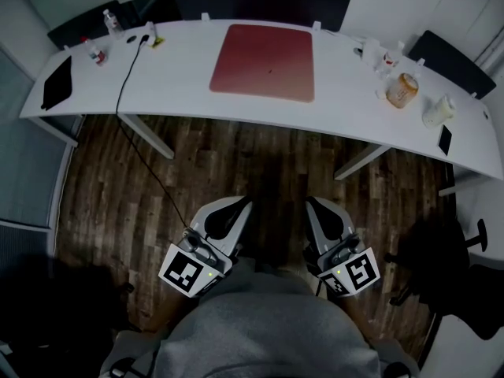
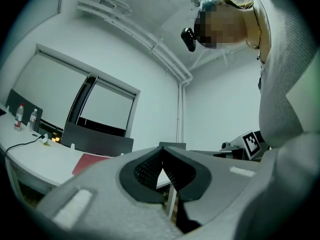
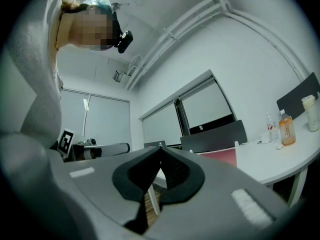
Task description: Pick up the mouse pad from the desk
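- mouse pad (image 1: 264, 61): red, roughly square with rounded corners; lies flat on the white tabletop (image 1: 189, 93), near its middle; its far edge sits close to the tabletop's back edge
- from the gripper views, it shows as a thin red strip

Right gripper (image 3: 160, 151) with jaws closed tip to tip and empty, white desk (image 3: 272, 159) beyond, red mouse pad (image 3: 221, 156) flat on the desk, orange bottle (image 3: 286, 128) towards the desk's right end, dark chair (image 3: 212, 134) behind the desk
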A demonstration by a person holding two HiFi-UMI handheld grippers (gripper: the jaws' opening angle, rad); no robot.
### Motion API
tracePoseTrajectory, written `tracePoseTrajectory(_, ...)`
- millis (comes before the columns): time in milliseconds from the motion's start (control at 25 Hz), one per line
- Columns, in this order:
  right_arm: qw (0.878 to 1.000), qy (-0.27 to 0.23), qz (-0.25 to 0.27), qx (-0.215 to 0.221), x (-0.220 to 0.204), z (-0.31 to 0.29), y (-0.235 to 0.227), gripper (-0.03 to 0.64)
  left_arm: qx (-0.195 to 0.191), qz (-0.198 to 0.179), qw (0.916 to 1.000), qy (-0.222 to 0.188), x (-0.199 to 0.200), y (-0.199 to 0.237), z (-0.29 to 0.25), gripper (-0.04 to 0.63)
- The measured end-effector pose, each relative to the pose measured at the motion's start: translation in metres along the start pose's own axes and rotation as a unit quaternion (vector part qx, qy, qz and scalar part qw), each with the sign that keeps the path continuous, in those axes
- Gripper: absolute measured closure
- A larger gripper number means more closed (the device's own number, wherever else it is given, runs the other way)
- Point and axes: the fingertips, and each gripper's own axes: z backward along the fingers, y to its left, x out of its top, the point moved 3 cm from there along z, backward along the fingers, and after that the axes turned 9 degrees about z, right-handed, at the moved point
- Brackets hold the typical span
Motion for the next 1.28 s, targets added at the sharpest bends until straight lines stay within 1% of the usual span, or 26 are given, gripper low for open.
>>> tracePoseTrajectory(200, 1.0, 0.0, -0.001, 0.007, -0.001, -0.006, 0.002, 0.617, -0.001, -0.01, 0.9999, -0.008, 0.01, 0.005, -0.004, 0.597)
tracePoseTrajectory(440, 1.0, -0.011, 0.003, 0.012, 0.005, -0.003, -0.002, 0.617, 0.012, 0.007, 0.9999, -0.006, 0.004, 0.005, -0.007, 0.597)
tracePoseTrajectory(600, 1.0, 0.001, -0.002, 0.011, -0.003, 0.008, -0.01, 0.617, 0.02, 0.008, 0.9997, -0.013, 0.003, 0.0, -0.008, 0.597)
tracePoseTrajectory(720, 1.0, 0.008, -0.015, 0.01, -0.011, 0.01, -0.014, 0.617, 0.026, 0.011, 0.9996, -0.003, -0.005, -0.002, -0.005, 0.597)
tracePoseTrajectory(840, 1.0, 0.018, -0.018, 0.015, -0.015, 0.01, -0.011, 0.617, 0.023, 0.016, 0.9996, 0.002, -0.009, -0.003, 0.001, 0.597)
tracePoseTrajectory(920, 0.999, 0.021, -0.017, 0.023, -0.015, 0.004, -0.011, 0.617, 0.024, 0.023, 0.9994, -0.009, -0.006, 0.002, 0.003, 0.597)
tracePoseTrajectory(1120, 1.0, -0.003, -0.004, 0.023, -0.01, -0.01, -0.018, 0.617, 0.033, 0.023, 0.999, -0.02, -0.003, 0.022, 0.002, 0.597)
tracePoseTrajectory(1280, 1.0, 0.006, 0.003, 0.018, -0.016, -0.024, -0.03, 0.617, 0.027, 0.027, 0.999, -0.022, -0.002, 0.044, -0.009, 0.597)
